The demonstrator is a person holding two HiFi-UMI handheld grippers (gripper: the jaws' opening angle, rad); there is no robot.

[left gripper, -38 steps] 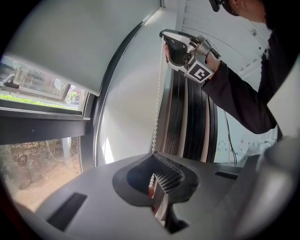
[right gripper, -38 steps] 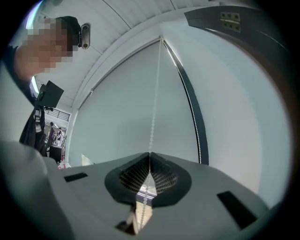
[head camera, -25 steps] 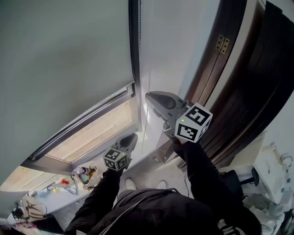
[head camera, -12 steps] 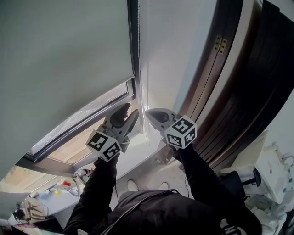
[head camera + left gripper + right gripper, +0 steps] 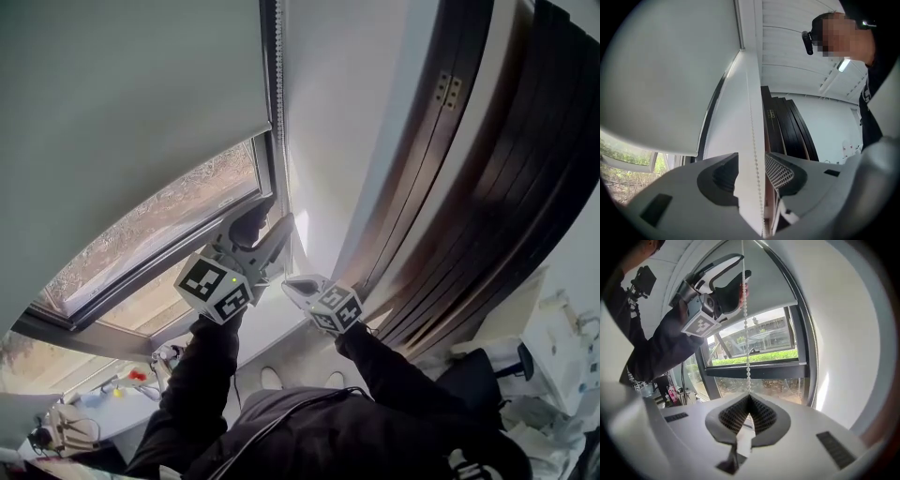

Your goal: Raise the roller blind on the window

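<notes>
The grey roller blind (image 5: 131,112) covers the upper window, and its bottom edge hangs above the bare glass. Its white bead chain (image 5: 278,56) runs down beside the window frame. My right gripper (image 5: 292,284) is low and shut on the chain (image 5: 746,333), whose beads vanish between the meshed pads (image 5: 740,416). My left gripper (image 5: 262,217) is higher up by the frame. Its jaws have just been opening and stand apart, with the chain (image 5: 751,117) passing freely between them. The right gripper view shows the left gripper (image 5: 743,268) above, around the same chain.
A white wall reveal (image 5: 328,112) stands right of the window. Dark wooden door panels (image 5: 469,187) lean along the right side. Small items lie on the ledge (image 5: 141,375) at the lower left. Greenery shows outside through the glass (image 5: 759,355).
My right gripper came down with the chain while my left gripper rose and opened its jaws. The blind's bottom edge moved up, baring more glass.
</notes>
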